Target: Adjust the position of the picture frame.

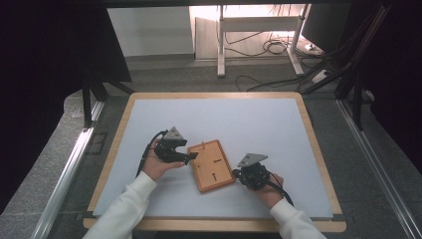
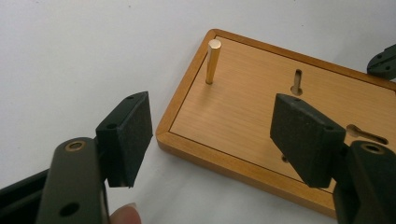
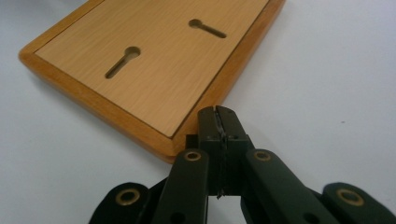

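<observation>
Two tools flank the wooden board (image 1: 211, 166) — left tool (image 2: 212, 140) spread, right tool (image 3: 218, 122) pressed closed.

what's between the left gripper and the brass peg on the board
Nothing visible. The left gripper is open at the board's near corner, and the upright peg stands past the jaws over bare wood.

A wooden board (image 1: 211, 166) with a raised darker rim lies flat on the desk (image 1: 259, 124), turned askew; two keyhole slots (image 3: 122, 60) cut its face. A brass peg (image 2: 213, 61) stands upright near one corner.
</observation>
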`<state>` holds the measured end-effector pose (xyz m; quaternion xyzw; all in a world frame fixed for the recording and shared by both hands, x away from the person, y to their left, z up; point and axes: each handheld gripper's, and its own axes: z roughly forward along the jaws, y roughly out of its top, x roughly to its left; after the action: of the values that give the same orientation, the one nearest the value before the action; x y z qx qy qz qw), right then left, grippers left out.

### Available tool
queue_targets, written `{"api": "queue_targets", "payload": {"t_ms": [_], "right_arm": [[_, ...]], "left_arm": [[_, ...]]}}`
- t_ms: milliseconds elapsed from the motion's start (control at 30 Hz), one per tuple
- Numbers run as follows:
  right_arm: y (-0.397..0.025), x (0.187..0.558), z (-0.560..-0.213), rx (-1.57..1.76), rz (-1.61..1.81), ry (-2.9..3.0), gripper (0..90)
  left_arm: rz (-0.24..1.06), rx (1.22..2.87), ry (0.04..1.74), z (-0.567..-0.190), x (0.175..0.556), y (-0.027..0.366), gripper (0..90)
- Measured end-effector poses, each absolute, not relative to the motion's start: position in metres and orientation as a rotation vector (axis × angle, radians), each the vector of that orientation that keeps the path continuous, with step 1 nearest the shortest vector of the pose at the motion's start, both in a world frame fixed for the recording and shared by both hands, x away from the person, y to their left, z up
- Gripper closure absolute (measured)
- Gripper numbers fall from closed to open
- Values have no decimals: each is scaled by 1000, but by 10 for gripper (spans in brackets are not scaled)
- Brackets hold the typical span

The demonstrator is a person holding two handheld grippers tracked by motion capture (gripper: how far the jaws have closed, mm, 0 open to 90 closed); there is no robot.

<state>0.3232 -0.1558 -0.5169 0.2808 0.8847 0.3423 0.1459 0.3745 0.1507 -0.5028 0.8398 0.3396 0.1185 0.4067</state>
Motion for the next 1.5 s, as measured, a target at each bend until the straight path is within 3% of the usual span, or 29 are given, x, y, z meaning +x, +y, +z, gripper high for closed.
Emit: {"api": "queue_targets", "payload": {"t_ms": [1167, 1500], "right_arm": [[-135, 291, -520, 726, 1076, 2656, 899], [-175, 297, -509, 830, 1095, 2531, 896]], "left_arm": [[278, 2102, 859, -503, 376, 152, 291], [273, 2102, 867, -505, 376, 153, 290]]}}
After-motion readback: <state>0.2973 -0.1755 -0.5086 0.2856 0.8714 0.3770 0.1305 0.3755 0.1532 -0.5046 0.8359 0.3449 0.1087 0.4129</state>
